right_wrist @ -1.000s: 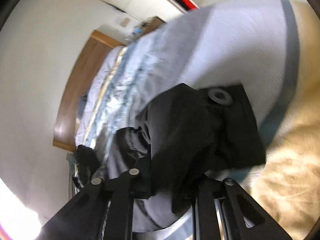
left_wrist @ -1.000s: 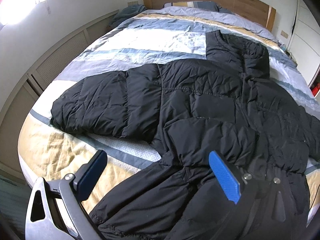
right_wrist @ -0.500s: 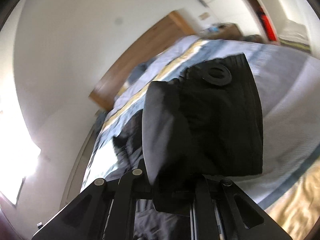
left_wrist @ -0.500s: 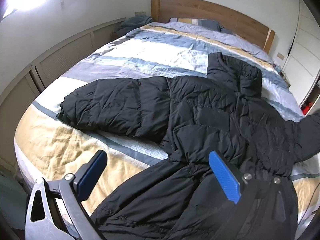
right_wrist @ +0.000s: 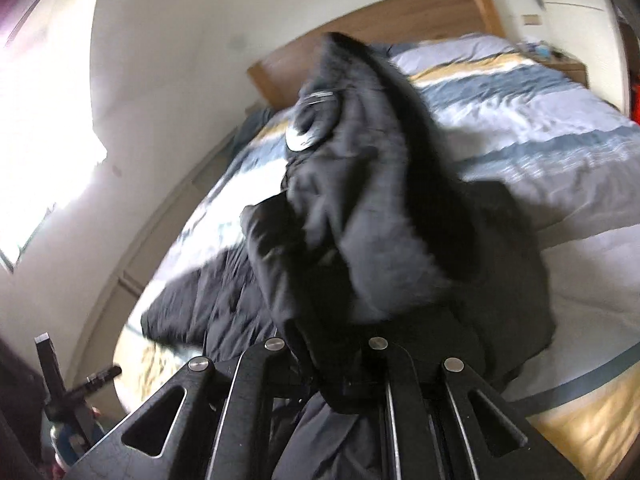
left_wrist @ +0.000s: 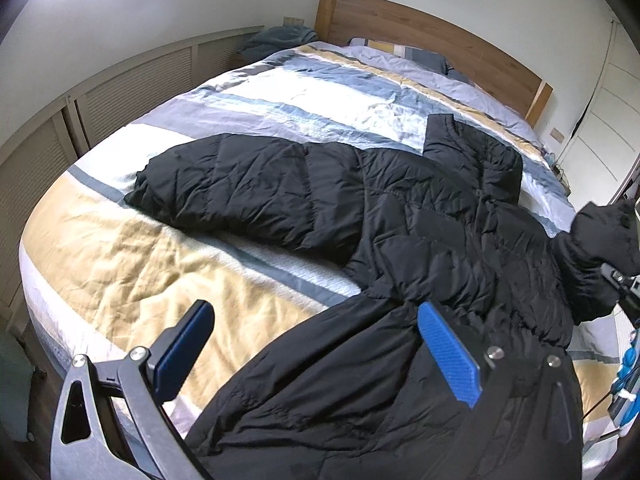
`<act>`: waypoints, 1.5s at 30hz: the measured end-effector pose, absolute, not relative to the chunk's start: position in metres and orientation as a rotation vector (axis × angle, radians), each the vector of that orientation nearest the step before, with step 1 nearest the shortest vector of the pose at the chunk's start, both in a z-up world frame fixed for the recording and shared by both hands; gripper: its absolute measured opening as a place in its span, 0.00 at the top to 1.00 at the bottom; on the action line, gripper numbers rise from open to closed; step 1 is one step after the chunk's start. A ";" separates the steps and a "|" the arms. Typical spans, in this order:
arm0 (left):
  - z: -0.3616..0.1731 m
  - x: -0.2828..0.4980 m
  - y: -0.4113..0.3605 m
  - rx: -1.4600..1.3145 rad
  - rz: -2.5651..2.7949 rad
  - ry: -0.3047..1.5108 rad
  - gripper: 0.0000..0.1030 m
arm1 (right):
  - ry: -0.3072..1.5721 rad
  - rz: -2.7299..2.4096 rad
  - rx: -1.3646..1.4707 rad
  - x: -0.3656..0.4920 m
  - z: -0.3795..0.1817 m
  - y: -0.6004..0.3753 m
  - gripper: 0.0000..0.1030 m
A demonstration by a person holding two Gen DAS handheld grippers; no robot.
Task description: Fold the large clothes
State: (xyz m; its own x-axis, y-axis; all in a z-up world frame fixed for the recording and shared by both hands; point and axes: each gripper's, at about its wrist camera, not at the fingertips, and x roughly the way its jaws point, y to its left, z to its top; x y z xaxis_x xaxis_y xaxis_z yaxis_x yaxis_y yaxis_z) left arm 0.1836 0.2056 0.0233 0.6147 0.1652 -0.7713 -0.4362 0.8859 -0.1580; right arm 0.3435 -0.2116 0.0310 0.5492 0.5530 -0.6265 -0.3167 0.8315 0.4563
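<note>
A black quilted puffer coat (left_wrist: 420,232) lies spread across the striped bed (left_wrist: 120,264), one puffy sleeve reaching toward nine o'clock and its hem hanging over the near edge, with bare crumpled yellow-and-grey cover open at eight o'clock and toward the wooden headboard (left_wrist: 432,36) at twelve. The left claw (left_wrist: 316,344) hovers over the hem with its blue ribbed pads wide apart and nothing between them. The right claw (right_wrist: 332,364) is clamped tight on the other sleeve (right_wrist: 360,208), holding its slack, matte cuff raised off the bed at three o'clock.
</note>
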 end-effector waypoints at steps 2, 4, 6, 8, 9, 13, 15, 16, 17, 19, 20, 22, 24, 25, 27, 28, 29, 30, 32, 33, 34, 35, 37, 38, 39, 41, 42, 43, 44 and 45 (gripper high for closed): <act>0.021 0.182 0.209 -0.352 0.354 0.849 0.01 | 0.873 0.538 0.271 0.344 0.022 -0.193 0.89; 0.019 0.181 0.212 -0.367 0.349 0.857 0.01 | 0.913 0.552 0.228 0.343 0.008 -0.176 0.89; 0.017 0.180 0.214 -0.375 0.348 0.864 0.01 | 0.948 0.561 0.185 0.339 -0.003 -0.164 0.89; 0.016 0.180 0.213 -0.371 0.341 0.871 0.01 | 0.980 0.568 0.136 0.333 -0.017 -0.155 0.89; 0.017 0.180 0.212 -0.367 0.341 0.872 0.01 | 1.005 0.577 0.113 0.330 -0.027 -0.152 0.89; 0.019 0.182 0.204 -0.345 0.345 0.877 0.01 | 1.078 0.592 0.042 0.315 -0.057 -0.150 0.88; 0.021 0.185 0.199 -0.336 0.340 0.879 0.01 | 1.096 0.605 0.044 0.311 -0.064 -0.159 0.84; 0.022 0.187 0.196 -0.333 0.337 0.881 0.01 | 1.098 0.609 0.040 0.308 -0.065 -0.162 0.83; 0.023 0.189 0.193 -0.328 0.332 0.884 0.01 | 1.095 0.611 0.029 0.306 -0.066 -0.157 0.83; 0.024 0.195 0.183 -0.315 0.318 0.891 0.01 | 1.094 0.644 0.026 0.302 -0.065 -0.157 0.61; 0.024 0.198 0.178 -0.309 0.310 0.895 0.01 | 1.096 0.660 0.027 0.300 -0.065 -0.156 0.53; 0.024 0.204 0.166 -0.297 0.289 0.907 0.01 | 1.089 0.701 0.014 0.293 -0.060 -0.153 0.41; 0.024 0.211 0.154 -0.275 0.276 0.920 0.01 | 1.089 0.747 -0.006 0.285 -0.057 -0.152 0.41; 0.025 0.216 0.146 -0.262 0.265 0.928 0.01 | 1.092 0.765 -0.005 0.281 -0.057 -0.153 0.41; 0.027 0.227 0.129 -0.235 0.239 0.940 0.01 | 1.090 0.802 0.002 0.272 -0.053 -0.161 0.41; 0.027 0.232 0.122 -0.221 0.230 0.943 0.01 | 1.084 0.819 0.004 0.269 -0.048 -0.166 0.41; 0.029 0.239 0.112 -0.202 0.218 0.946 0.01 | 1.075 0.830 0.007 0.267 -0.042 -0.173 0.41; 0.029 0.245 0.106 -0.193 0.209 0.947 0.01 | 1.061 0.833 0.008 0.266 -0.037 -0.179 0.41; 0.030 0.260 0.086 -0.174 0.181 0.951 0.01 | 1.025 0.808 0.001 0.269 -0.022 -0.200 0.41; 0.030 0.272 0.072 -0.164 0.163 0.951 0.01 | 1.005 0.786 0.001 0.274 -0.016 -0.210 0.41; 0.030 0.280 0.063 -0.157 0.153 0.950 0.01 | 0.988 0.765 0.002 0.280 -0.011 -0.218 0.41; 0.029 0.288 0.053 -0.151 0.143 0.949 0.01 | 0.970 0.737 0.003 0.287 -0.005 -0.227 0.41; 0.025 0.311 0.030 -0.151 0.111 0.950 0.01 | 0.938 0.675 0.003 0.308 0.000 -0.244 0.41; 0.023 0.320 0.021 -0.157 0.099 0.952 0.01 | 0.922 0.641 0.004 0.320 0.003 -0.251 0.41; 0.021 0.331 0.010 -0.162 0.087 0.954 0.01 | 0.913 0.618 0.006 0.329 0.006 -0.256 0.41; 0.013 0.356 -0.011 -0.162 0.075 0.953 0.01 | 0.893 0.576 0.005 0.350 0.006 -0.262 0.41; 0.009 0.366 -0.019 -0.163 0.071 0.955 0.01 | 0.885 0.559 0.008 0.362 0.005 -0.264 0.41; 0.005 0.375 -0.024 -0.166 0.067 0.959 0.01 | 0.883 0.548 0.011 0.373 0.001 -0.266 0.41; 0.000 0.383 -0.029 -0.166 0.063 0.965 0.01 | 0.883 0.540 0.014 0.382 -0.003 -0.267 0.41; -0.007 0.393 -0.034 -0.166 0.062 0.976 0.01 | 0.887 0.530 0.020 0.390 -0.009 -0.267 0.41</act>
State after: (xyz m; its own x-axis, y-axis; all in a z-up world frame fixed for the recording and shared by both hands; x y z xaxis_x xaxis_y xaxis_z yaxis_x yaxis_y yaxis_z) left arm 0.3926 -0.0342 -0.0067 0.5601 -0.0226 -0.8281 -0.1265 0.9856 -0.1125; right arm 0.3902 -0.2673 -0.0089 0.5119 0.4485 -0.7327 -0.4320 0.8716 0.2316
